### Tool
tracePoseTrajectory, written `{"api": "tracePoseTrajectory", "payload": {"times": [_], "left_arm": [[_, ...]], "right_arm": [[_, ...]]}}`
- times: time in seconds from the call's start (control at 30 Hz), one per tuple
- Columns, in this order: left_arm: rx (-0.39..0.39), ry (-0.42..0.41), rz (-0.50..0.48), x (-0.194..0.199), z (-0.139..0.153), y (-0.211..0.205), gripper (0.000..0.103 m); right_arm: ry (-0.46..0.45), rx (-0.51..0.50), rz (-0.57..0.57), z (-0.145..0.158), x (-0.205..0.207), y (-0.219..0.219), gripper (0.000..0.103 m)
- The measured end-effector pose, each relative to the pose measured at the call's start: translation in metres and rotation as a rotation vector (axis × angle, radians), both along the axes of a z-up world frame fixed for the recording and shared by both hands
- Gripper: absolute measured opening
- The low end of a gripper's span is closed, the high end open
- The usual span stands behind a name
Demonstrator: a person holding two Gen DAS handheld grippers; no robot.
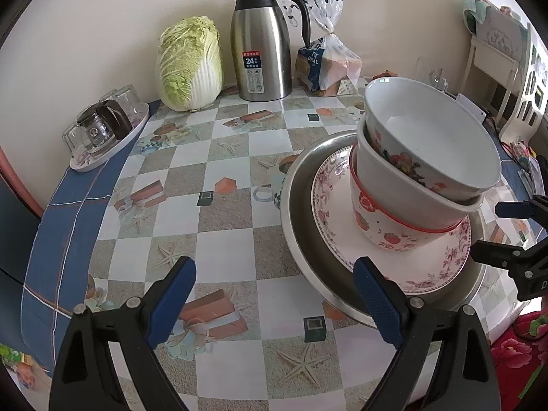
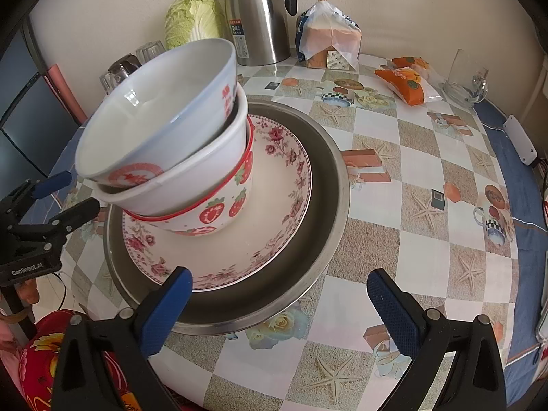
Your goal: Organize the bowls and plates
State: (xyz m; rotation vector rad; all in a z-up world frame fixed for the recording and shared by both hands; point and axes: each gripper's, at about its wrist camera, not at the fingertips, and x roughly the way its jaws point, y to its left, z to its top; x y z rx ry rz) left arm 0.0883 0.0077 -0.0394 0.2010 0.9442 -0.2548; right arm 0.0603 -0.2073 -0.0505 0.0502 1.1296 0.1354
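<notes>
On the checkered table point(image 1: 236, 239) sits the steel basin point(image 2: 328, 185), floral plate point(image 2: 274, 212) inside, three tilted bowls point(image 2: 164, 130) stacked on it. Left gripper point(image 1: 274, 304) and right gripper point(image 2: 279, 311) both gape wide, holding nothing.

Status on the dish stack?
Both tongs, left and right, open, empty. Three bowls lean nested on floral plate in steel basin. Nothing blocking.
</notes>
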Motion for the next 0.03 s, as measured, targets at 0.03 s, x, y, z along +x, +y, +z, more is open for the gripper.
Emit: {"api": "tracePoseTrajectory", "payload": {"times": [0.03], "left_arm": [[-0.001, 0.003, -0.002, 0.0001, -0.0003, -0.0005, 0.093]], "right_arm": [[0.0, 0.0, 0.0, 0.0001, 0.0002, 0.0, 0.103]]}}
